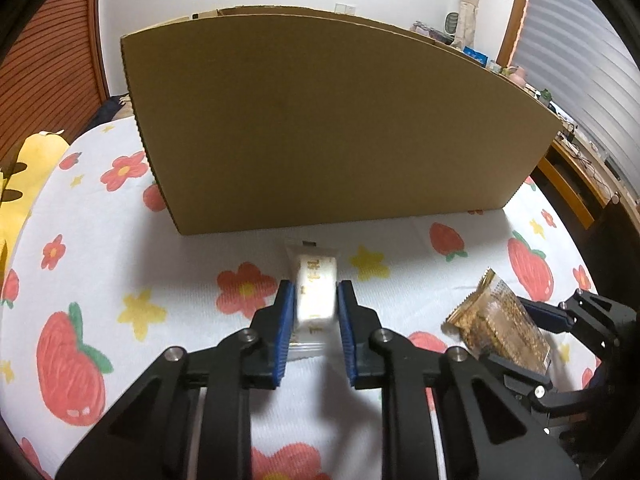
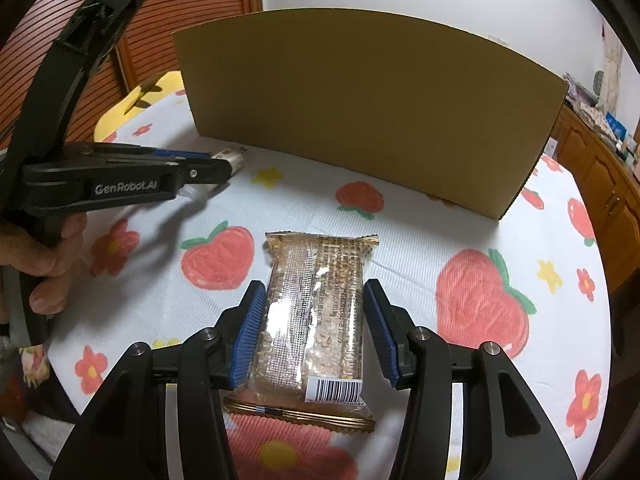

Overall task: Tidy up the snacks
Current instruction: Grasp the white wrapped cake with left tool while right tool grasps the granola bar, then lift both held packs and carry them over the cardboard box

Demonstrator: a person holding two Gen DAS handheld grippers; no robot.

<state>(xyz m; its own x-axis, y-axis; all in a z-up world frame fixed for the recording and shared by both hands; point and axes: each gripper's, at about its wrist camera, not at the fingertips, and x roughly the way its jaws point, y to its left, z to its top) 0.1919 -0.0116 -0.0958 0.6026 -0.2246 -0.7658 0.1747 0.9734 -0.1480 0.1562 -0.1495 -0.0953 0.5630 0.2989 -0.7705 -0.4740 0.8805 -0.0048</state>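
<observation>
Snacks both gripped: left gripper (image 1: 316,300) fingers clamp white bar (image 1: 314,294), right gripper (image 2: 314,320) fingers hold sesame bar (image 2: 316,316), lower centre. Neither in cardboard box (image 1: 320,120) yet; both left to place.

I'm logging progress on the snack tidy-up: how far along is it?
Done: nothing that shows; the box's inside is hidden. In hand: the left tool is shut on the white snack, and the right tool grips the grain bar. Left: both snacks remain over the cloth before the box.
</observation>
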